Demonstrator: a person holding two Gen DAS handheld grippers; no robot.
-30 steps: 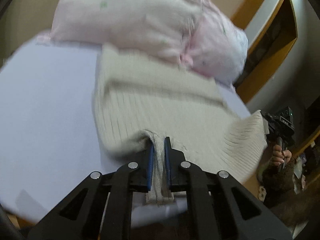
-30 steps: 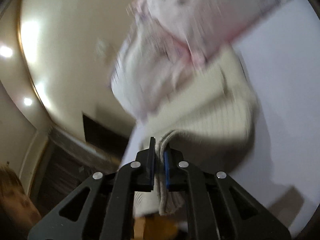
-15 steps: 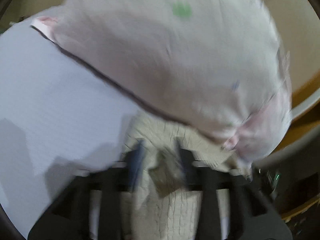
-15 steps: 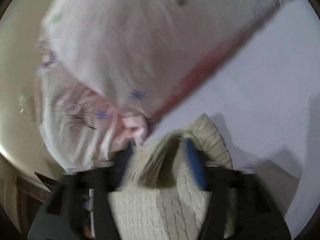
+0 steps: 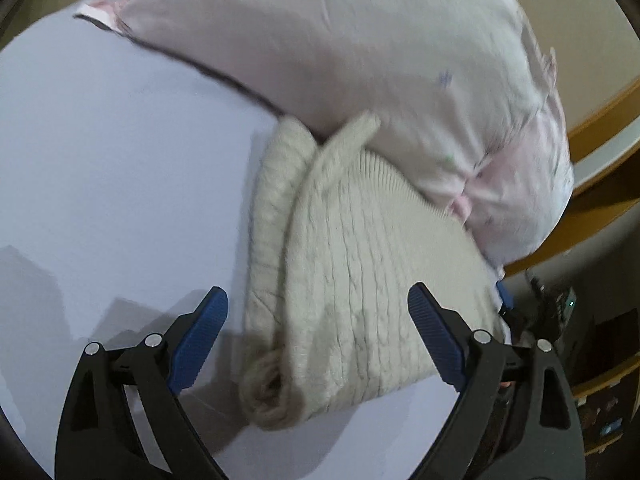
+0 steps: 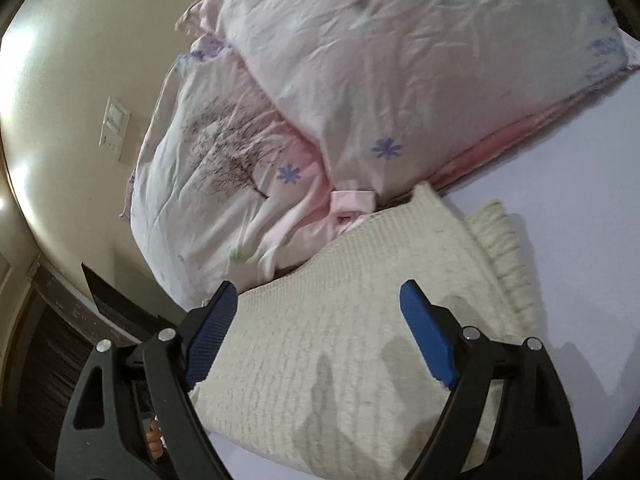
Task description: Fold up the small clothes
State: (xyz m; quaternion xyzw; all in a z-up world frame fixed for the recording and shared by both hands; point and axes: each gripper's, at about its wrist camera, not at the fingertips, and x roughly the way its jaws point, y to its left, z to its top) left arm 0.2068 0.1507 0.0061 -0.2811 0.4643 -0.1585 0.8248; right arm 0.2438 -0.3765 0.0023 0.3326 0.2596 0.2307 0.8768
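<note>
A cream cable-knit garment (image 5: 352, 272) lies folded over on the pale lilac bed sheet (image 5: 120, 184), its far end against a pink pillow. It also shows in the right wrist view (image 6: 360, 336). My left gripper (image 5: 318, 304) is open and empty, its blue pads spread wide just above the near part of the knit. My right gripper (image 6: 316, 300) is open and empty too, jaws wide apart over the other side of the knit. A rolled cuff or sleeve end (image 5: 268, 396) lies at the near left corner.
A large pink floral pillow (image 5: 360, 60) lies behind the knit, with a second white-pink pillow (image 6: 216, 184) beside it. A wooden bed frame (image 5: 600, 120) runs at the right. The beige wall with a switch plate (image 6: 114, 128) is beyond. The sheet (image 6: 580, 184) stretches to the right.
Both grippers were shut on the knit's edges, carried them toward the pillows and opened. The knit now lies folded on the sheet, and both grippers have drawn back slightly.
</note>
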